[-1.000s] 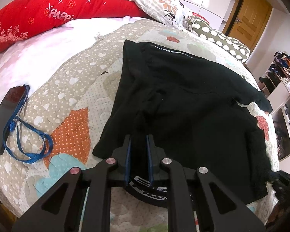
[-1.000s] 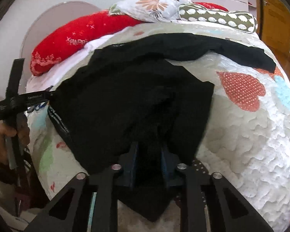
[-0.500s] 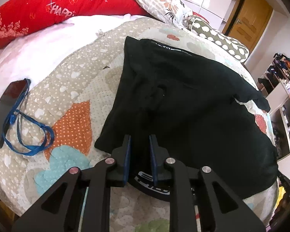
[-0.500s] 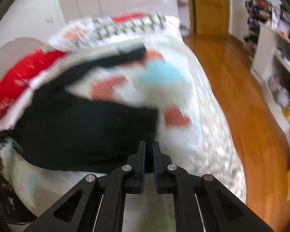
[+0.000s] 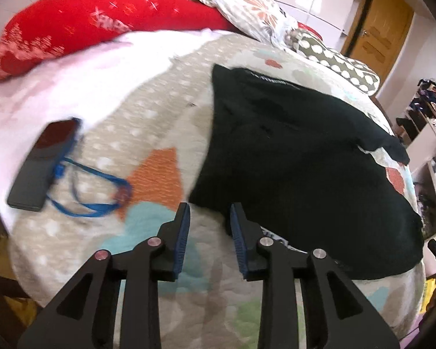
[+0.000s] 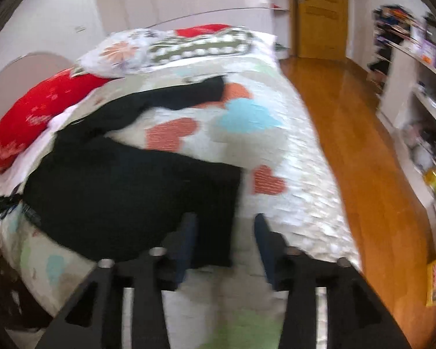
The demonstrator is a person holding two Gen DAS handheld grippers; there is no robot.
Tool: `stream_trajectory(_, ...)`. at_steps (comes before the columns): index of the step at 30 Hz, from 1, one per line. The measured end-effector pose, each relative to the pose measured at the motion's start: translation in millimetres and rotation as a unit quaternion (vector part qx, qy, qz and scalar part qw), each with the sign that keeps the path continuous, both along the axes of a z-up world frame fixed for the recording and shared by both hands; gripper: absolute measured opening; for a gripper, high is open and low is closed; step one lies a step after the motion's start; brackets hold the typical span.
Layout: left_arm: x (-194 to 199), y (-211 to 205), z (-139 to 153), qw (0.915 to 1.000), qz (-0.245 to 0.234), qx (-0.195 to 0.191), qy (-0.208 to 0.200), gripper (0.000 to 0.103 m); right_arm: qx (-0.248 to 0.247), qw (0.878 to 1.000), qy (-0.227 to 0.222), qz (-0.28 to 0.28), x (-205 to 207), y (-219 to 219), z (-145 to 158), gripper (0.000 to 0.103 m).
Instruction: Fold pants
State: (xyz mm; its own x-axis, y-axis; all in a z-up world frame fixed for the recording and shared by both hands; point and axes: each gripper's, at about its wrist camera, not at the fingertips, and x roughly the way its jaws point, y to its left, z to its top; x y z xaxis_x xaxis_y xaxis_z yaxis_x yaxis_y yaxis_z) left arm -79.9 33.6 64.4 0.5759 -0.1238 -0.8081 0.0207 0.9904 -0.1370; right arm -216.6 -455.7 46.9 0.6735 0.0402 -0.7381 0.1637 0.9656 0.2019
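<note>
Black pants [image 5: 305, 160] lie spread and partly folded on the heart-patterned quilt [image 5: 148, 122], one leg trailing toward the far right. My left gripper [image 5: 209, 212] hovers at their near left corner with its jaws opening. Its blue pads [image 5: 184, 226] touch no cloth. In the blurred right wrist view the pants [image 6: 130, 189] fill the left half. My right gripper [image 6: 225, 224] is at their near right corner with its jaws opening. That corner of cloth lies between the fingers, and the pads do not press on it.
A dark phone [image 5: 43, 163] with a blue lanyard [image 5: 96, 192] lies on the bed to the left. A red pillow [image 5: 101, 20] and patterned pillows [image 5: 334, 61] line the head end. Wooden floor [image 6: 363, 174] and shelves [image 6: 421, 110] lie beyond the bed's right edge.
Both grippers have let go of the black cloth and their jaws have spread. The left one drew back to the pants' corner. The right view swung right, then partly back over the pants.
</note>
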Motion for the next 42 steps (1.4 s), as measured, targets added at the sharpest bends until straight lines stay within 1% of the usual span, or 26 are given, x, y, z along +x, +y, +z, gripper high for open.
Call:
stream_trajectory(2,0,5,6,0.9999,0.005,-0.01,-0.004,0.027,0.0,1.0,0.002,0.024,12,15,-5,0.047)
stream_trajectory(6,5,-4,14,0.9996,-0.006,-0.022,-0.019,0.029,0.011,0.999,0.019,0.036,25,27,-22,0.047)
stream_trajectory(8,9,-13,11,0.999,-0.019,-0.037,-0.015,0.039,0.008,0.998,0.042,0.038,28,28,-34,0.046)
stream_trajectory(9,11,-17,9,0.9988,-0.023,-0.04,-0.014,0.042,0.012,0.998,0.045,0.036,27,27,-36,0.046)
stream_trajectory(10,13,-22,6,0.9986,-0.029,-0.042,-0.013,0.048,0.017,0.998,0.043,0.033,26,26,-34,0.046)
stream_trajectory(11,16,-27,2,0.9986,-0.035,-0.038,-0.01,0.051,0.023,0.998,0.048,0.03,27,24,-31,0.046)
stream_trajectory(13,23,-34,-11,0.9991,-0.036,-0.024,0.006,0.051,0.022,0.998,0.046,0.031,30,24,-25,0.047)
stream_trajectory(15,30,-32,-27,0.9993,-0.023,-0.015,0.027,0.051,0.022,0.998,0.038,0.039,32,27,-18,0.056)
stream_trajectory(17,34,-24,-37,0.9989,-0.012,-0.024,0.039,0.058,0.028,0.998,0.03,0.054,38,33,-16,0.062)
stream_trajectory(19,35,-19,-37,0.9982,-0.01,-0.04,0.044,0.06,0.03,0.997,0.031,0.066,43,39,-19,0.062)
stream_trajectory(21,37,-20,-31,0.998,-0.015,-0.036,0.049,0.06,0.033,0.995,0.049,0.08,53,47,-27,0.062)
stream_trajectory(22,39,-20,-26,0.9983,-0.016,-0.032,0.046,0.06,0.026,0.995,0.054,0.083,57,49,-28,0.062)
stream_trajectory(23,42,-21,-17,0.9988,-0.02,-0.027,0.035,0.062,0.02,0.995,0.053,0.088,63,52,-25,0.063)
stream_trajectory(24,43,-22,-12,0.999,-0.023,-0.026,0.027,0.065,0.024,0.994,0.048,0.093,67,52,-20,0.062)
stream_trajectory(26,53,-25,1,0.9989,-0.036,-0.028,0.009,0.083,0.037,0.994,0.027,0.103,78,51,-7,0.064)
stream_trajectory(27,60,-28,7,0.9984,-0.047,-0.031,0.005,0.085,0.036,0.993,0.014,0.107,87,52,1,0.067)
stream_trajectory(29,80,-37,14,0.997,-0.068,-0.036,0.001,0.085,0.017,0.994,-0.001,0.112,106,54,12,0.071)
stream_trajectory(31,98,-45,15,0.9962,-0.079,-0.037,0.002,0.085,-0.002,0.992,-0.017,0.123,130,55,21,0.071)
stream_trajectory(33,123,-57,13,0.9943,-0.103,-0.028,0.011,0.085,-0.016,0.991,-0.027,0.13,162,54,29,0.071)
stream_trajectory(34,132,-61,14,0.9933,-0.113,-0.021,0.012,0.085,-0.023,0.991,-0.031,0.131,173,52,31,0.071)
stream_trajectory(35,146,-67,14,0.992,-0.125,-0.011,0.011,0.085,-0.036,0.99,-0.037,0.134,192,50,35,0.071)
stream_trajectory(37,166,-76,15,0.9891,-0.147,0.001,0.004,0.085,-0.054,0.988,-0.046,0.14,221,45,42,0.071)
stream_trajectory(38,182,-82,14,0.9857,-0.168,0.006,0.004,0.085,-0.059,0.987,-0.047,0.141,234,44,43,0.071)
stream_trajectory(40,203,-88,10,0.9807,-0.195,0.01,0.013,0.085,-0.061,0.986,-0.045,0.152,257,39,44,0.071)
stream_trajectory(41,220,-91,7,0.9777,-0.209,0.012,0.019,0.085,-0.063,0.984,-0.044,0.16,270,36,43,0.071)
stream_trajectory(42,227,-92,6,0.9772,-0.211,0.013,0.019,0.085,-0.071,0.983,-0.041,0.165,285,35,42,0.071)
